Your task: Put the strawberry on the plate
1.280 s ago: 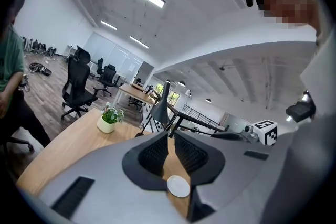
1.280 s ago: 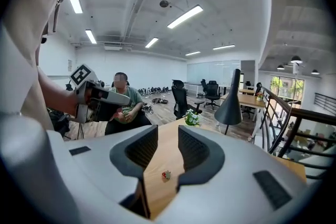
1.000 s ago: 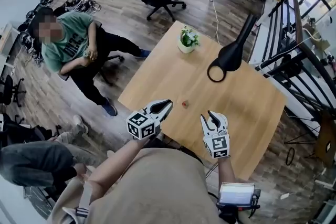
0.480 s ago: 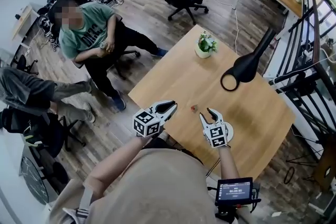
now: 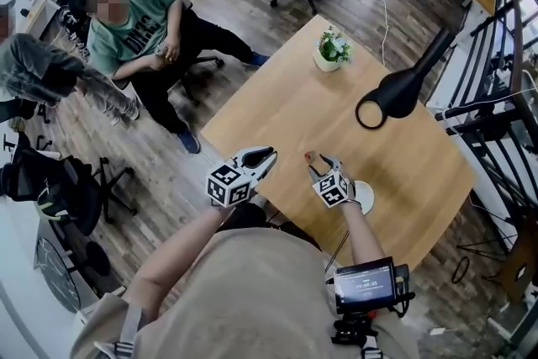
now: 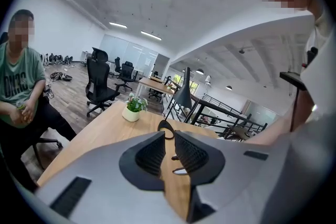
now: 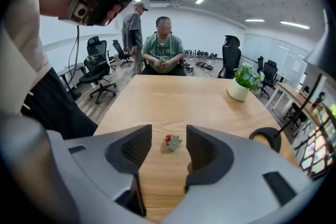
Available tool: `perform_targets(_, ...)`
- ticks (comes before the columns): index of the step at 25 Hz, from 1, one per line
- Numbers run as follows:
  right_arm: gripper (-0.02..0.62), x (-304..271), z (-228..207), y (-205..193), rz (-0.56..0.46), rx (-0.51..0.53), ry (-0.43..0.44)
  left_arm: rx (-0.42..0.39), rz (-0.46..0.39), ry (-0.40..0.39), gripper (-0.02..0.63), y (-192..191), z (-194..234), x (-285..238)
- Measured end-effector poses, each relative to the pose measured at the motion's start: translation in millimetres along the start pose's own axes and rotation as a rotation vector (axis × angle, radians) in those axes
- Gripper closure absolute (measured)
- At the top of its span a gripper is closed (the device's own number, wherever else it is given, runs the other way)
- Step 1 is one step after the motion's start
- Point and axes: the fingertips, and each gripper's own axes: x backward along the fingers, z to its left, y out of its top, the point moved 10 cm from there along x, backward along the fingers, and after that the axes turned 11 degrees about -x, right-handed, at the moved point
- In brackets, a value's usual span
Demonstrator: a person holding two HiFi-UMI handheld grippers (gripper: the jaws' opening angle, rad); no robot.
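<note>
Right gripper view settles what matters for the coming move: the small red strawberry with a green leafy cap [image 7: 171, 141] lies on the light wooden bench [image 7: 173, 99] dead ahead at 12 o'clock of the right claw [image 7: 168, 130], centred in the gap between its spread, empty jaws. Its long axis runs roughly from 10 to 4 o'clock, with the red body toward the left pad and the leaves toward the right, so closing would likely press it end to end. Whether it already sits between the pads or just past their tips, I cannot tell. In the head view the strawberry [image 5: 308, 155] is right at the tip of the right claw [image 5: 323, 166], while the left claw [image 5: 262, 157] hangs at the bench edge toward 9 o'clock, farther off, its jaws only narrowly parted and holding nothing. The small round white plate [image 5: 365, 197] lies at 4 o'clock of the right claw, partly hidden behind it.
</note>
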Motion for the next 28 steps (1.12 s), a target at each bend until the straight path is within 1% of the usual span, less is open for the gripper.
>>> perform_targets(4, 0.405, -32.7, 1.0, -16.5, 0.06, 0.054, 0.004, 0.0, 0.028, -0.002, 0.563, -3.2, 3.8, -5.9)
perform_targets(8, 0.407, -55.1, -1.6, -27.9, 0.084, 0.082, -0.019, 0.009, 0.041, 0.001, 0.563, -5.4, 3.3, -11.2)
perform_targets(14, 0.407, -79.4, -8.7, -37.5, 0.127, 0.12, -0.022, -0.024, 0.068, -0.007, 0.563, -2.0, 3.8, -23.5)
perform_targets(21, 0.407, -98.8, -8.9, -37.7, 0.163, 0.149, -0.012, -0.019, 0.066, 0.005, 0.563, 2.0, 8.0, -27.3)
perform_targets(25, 0.411, -105.8, -9.1, -35.5, 0.179, 0.147, -0.008, -0.013, 0.068, 0.004, 0.563, 2.4, 9.7, -28.2)
perform_targets(26, 0.445, -107.0, -10.0, -35.6, 0.183, 0.134, -0.011, -0.012, 0.07, 0.004, 0.563, 2.0, 9.8, -28.9)
perform_targets(28, 0.446, -108.3, -10.9, -34.6, 0.186, 0.095, -0.018, -0.01, 0.071, 0.003, 0.563, 1.4, 10.5, -29.3)
